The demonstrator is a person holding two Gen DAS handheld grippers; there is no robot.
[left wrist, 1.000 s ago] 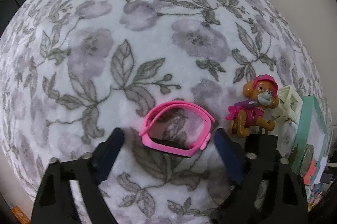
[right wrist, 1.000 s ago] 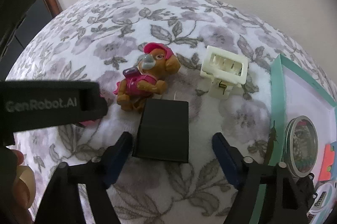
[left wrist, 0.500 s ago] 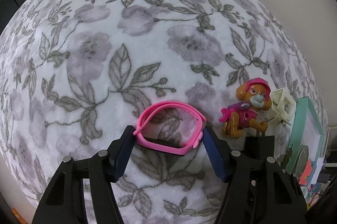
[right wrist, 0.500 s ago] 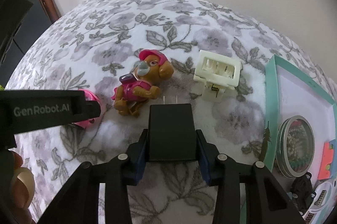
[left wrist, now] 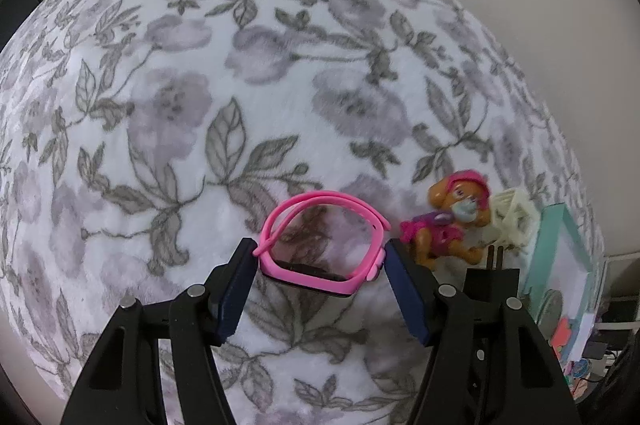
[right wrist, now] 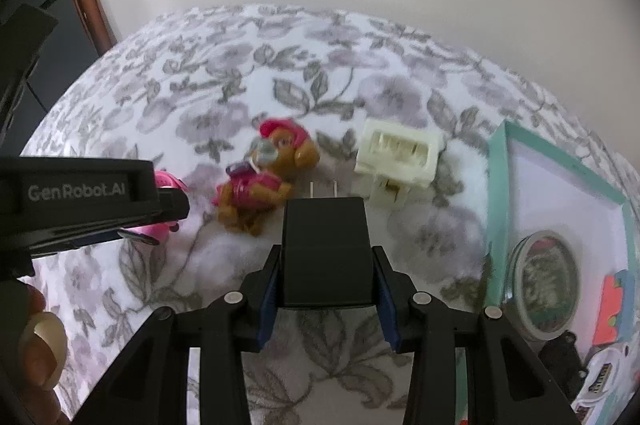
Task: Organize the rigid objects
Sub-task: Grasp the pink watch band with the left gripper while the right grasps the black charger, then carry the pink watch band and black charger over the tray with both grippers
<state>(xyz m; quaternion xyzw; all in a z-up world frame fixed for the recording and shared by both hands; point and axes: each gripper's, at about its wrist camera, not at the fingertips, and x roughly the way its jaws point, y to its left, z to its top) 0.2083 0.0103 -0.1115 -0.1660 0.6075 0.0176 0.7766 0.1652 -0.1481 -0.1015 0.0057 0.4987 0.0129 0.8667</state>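
Left gripper (left wrist: 320, 255) clamps a pink looped watch band (left wrist: 324, 239); right gripper (right wrist: 326, 275) clamps a black boxy plug adapter (right wrist: 326, 249).

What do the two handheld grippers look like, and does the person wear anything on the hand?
Both the left gripper and the right gripper have black frames with silver rivets and dark blue finger pads. White "GenRobot.AI" lettering marks the left one's housing. A pale ring sits on one finger.
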